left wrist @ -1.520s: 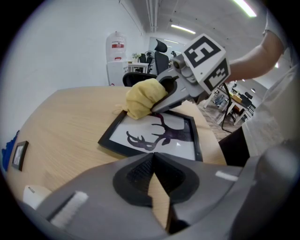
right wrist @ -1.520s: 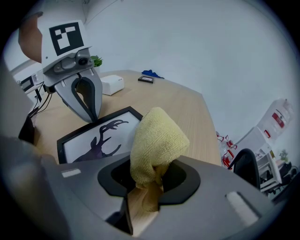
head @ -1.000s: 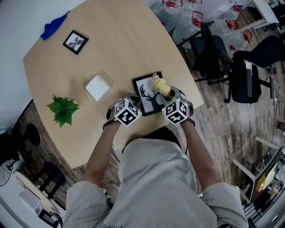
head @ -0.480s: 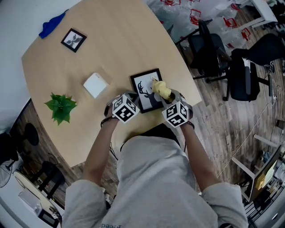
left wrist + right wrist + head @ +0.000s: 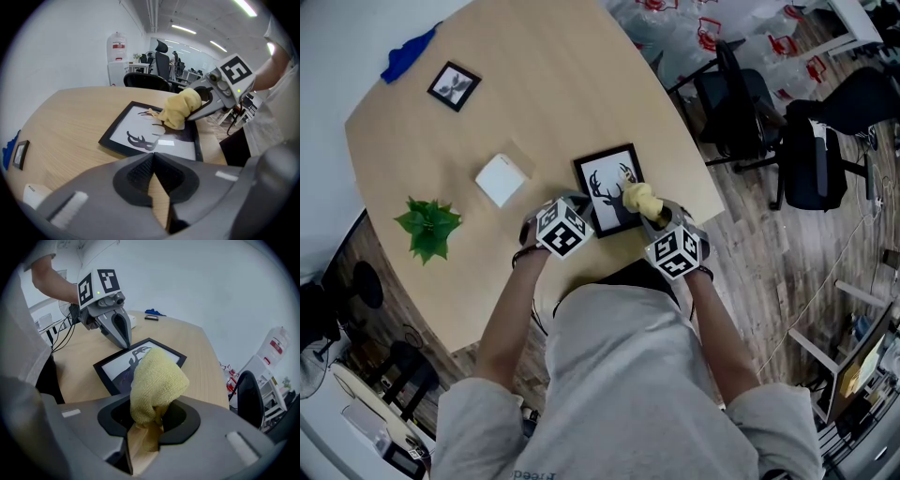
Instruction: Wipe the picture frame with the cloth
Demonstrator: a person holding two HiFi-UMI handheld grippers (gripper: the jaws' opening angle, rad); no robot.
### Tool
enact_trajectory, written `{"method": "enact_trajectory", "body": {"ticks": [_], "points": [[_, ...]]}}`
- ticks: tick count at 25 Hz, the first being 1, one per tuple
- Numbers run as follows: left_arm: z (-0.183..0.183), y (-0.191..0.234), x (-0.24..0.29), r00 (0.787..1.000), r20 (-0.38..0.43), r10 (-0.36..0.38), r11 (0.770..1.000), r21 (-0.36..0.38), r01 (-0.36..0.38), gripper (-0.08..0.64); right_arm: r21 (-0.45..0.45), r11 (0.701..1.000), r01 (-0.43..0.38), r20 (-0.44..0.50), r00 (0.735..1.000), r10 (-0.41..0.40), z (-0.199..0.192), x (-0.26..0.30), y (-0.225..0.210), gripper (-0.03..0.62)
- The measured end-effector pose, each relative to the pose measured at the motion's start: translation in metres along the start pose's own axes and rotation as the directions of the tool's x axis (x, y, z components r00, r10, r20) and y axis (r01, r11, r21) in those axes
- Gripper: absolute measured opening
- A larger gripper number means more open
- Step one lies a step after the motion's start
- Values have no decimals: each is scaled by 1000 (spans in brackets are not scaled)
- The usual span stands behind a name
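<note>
A black picture frame (image 5: 598,172) with a deer print lies flat near the table's front edge; it also shows as the frame (image 5: 123,130) and the frame (image 5: 166,350). My right gripper (image 5: 649,208) is shut on a yellow cloth (image 5: 639,196), and the cloth (image 5: 180,108) rests on the frame's right part. From the right gripper view the cloth (image 5: 154,380) bulges out between the jaws. My left gripper (image 5: 574,208) is shut with nothing in it, its tip at the frame's near left edge; it appears as the left gripper (image 5: 124,341) too.
On the wooden table (image 5: 553,84) sit a white box (image 5: 501,180), a green plant (image 5: 428,228), a small framed photo (image 5: 455,85) and a blue cloth (image 5: 408,53) at the far corner. Office chairs (image 5: 759,112) stand right of the table.
The right gripper has slid the yellow cloth a little down and to the right across the frame. The left gripper has stayed at the frame's left edge.
</note>
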State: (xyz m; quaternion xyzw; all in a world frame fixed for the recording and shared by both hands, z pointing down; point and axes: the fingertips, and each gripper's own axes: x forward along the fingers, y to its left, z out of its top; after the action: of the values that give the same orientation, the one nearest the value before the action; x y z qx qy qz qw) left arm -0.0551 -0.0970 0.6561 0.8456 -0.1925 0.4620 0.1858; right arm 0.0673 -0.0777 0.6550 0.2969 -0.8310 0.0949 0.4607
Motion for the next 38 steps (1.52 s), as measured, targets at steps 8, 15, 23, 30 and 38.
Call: {"method": "enact_trajectory", "body": {"ticks": [8,15,23,30,38], "points": [[0,0,0,1000,1,2,1000,-1,-2,52,34,998,-49,17,999,49,-6,-7,6,110],[0,0,0,1000,1,9,1000,3,-9,52,40,992,-120,26,993,119,-15,-17,18,111],[0,0,0,1000,3,9,1000,-4,-9,52,-25,984,-177,28,984,178,-9,-18,45,112],[1,0,0,1000,8,8,1000,-12,-8,52,-79,977,-199,8,980,201,8,-7,63,112],[1,0,0,1000,18,9,1000,-17,-9,52,-41,970,-239,-33,971,237,16,2,55,112]]}}
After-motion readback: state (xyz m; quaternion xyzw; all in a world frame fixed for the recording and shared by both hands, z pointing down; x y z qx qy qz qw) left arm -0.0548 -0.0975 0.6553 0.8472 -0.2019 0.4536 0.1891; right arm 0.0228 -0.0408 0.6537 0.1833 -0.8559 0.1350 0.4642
